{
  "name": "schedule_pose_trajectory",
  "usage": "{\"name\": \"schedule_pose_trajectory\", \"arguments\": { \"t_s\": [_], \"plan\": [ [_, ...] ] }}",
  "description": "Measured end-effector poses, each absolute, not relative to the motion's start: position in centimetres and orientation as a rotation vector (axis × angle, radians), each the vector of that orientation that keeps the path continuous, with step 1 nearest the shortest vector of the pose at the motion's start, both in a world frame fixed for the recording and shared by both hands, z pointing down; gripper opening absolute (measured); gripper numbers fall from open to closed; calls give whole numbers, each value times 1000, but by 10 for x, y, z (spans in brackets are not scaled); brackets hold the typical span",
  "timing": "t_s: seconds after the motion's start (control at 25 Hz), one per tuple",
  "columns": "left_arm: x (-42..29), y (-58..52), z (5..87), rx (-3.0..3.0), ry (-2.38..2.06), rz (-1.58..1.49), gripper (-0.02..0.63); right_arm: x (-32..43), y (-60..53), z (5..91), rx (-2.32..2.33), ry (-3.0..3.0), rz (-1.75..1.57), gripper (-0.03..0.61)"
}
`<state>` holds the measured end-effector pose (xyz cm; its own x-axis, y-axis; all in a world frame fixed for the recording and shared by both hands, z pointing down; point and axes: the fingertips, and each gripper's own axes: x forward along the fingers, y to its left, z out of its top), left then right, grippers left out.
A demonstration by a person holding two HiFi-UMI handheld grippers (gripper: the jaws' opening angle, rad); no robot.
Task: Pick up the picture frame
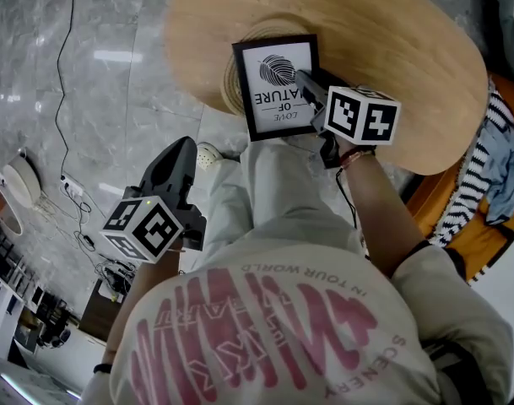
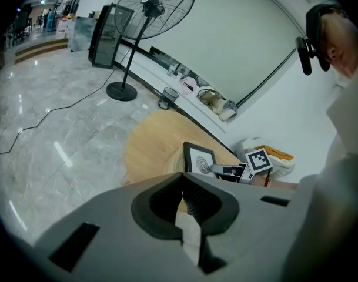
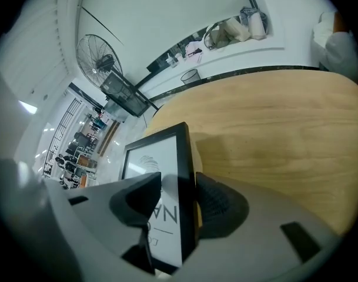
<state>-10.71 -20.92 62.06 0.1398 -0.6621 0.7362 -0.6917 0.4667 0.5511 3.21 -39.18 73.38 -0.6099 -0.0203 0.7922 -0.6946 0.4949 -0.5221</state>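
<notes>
A black picture frame [image 1: 278,83] with a white print stands upright on a pale round mat [image 1: 229,83] on the round wooden table [image 1: 392,49]. My right gripper [image 1: 305,83] reaches to the frame's right edge. In the right gripper view the frame [image 3: 161,181] sits between the two jaws of the right gripper [image 3: 179,181]. They stand wide, one on its glass side and one behind it, and the glass-side jaw is clear of it. My left gripper [image 1: 179,150] hangs over the floor, well short of the table. Its tips [image 2: 180,178] meet, with nothing between them.
A striped cloth and a blue garment [image 1: 493,159] lie on an orange seat right of the table. Cables and a power strip [image 1: 71,188] run over the marble floor at left. A standing fan [image 2: 158,4] is beyond the table.
</notes>
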Motion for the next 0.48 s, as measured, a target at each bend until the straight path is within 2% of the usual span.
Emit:
{"name": "schedule_pose_trajectory", "arguments": {
  "t_s": [0.48],
  "plan": [
    [-112,-225,610,1237,-1577,16,3,36,-394,731,580,-1956,1146,146]
  ]
}}
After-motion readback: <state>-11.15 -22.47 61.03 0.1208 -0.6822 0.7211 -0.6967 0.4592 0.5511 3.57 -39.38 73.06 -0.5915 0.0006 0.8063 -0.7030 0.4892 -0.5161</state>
